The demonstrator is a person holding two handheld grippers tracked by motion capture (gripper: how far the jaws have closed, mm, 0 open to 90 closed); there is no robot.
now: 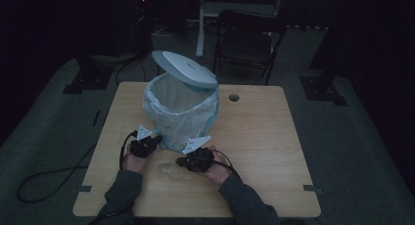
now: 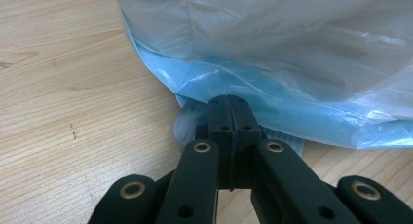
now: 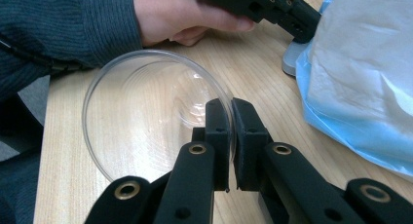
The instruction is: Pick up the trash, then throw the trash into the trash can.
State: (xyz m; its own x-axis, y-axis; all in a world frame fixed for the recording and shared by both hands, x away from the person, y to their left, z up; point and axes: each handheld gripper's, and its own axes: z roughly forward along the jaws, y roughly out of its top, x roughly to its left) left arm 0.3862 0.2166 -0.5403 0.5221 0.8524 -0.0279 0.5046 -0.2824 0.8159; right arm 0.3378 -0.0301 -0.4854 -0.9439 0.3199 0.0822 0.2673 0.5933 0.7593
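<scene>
1. Plastic cup (image 1: 169,170), clear and lying on its side, sits low and centre in the high view, on the worktop (image 1: 264,151) between the two hands. The right tool (image 1: 182,162) is at its rim; the left tool (image 1: 155,140) rests against the foot of the lidded bin (image 1: 182,110) just above. The bin's lid (image 1: 185,68) stands tipped open, so my read is the cup is headed in there.

2. Over to the left gripper view: the left tool (image 2: 229,112), at lower centre, has its jaws pressed together with nothing between them, tips against the pale pedal piece (image 2: 187,129) under the blue liner bag (image 2: 272,107). It looks placed there to keep the lid up, though the pressing itself cannot be confirmed from here.

3. Now the right gripper view: the right tool (image 3: 231,121) has its jaws clamped on the thin rim of the cup (image 3: 141,121), the wall pinched between the two black pads. Gripping the edge makes sense, as the round body is too wide and slippery. Upper frame shows the other hand (image 3: 175,17) with its tool at the bin's base, and the bag (image 3: 360,73) fills the right side.

4. Writing: no brand, label or lettering can be read on cup, bag or bin.
</scene>
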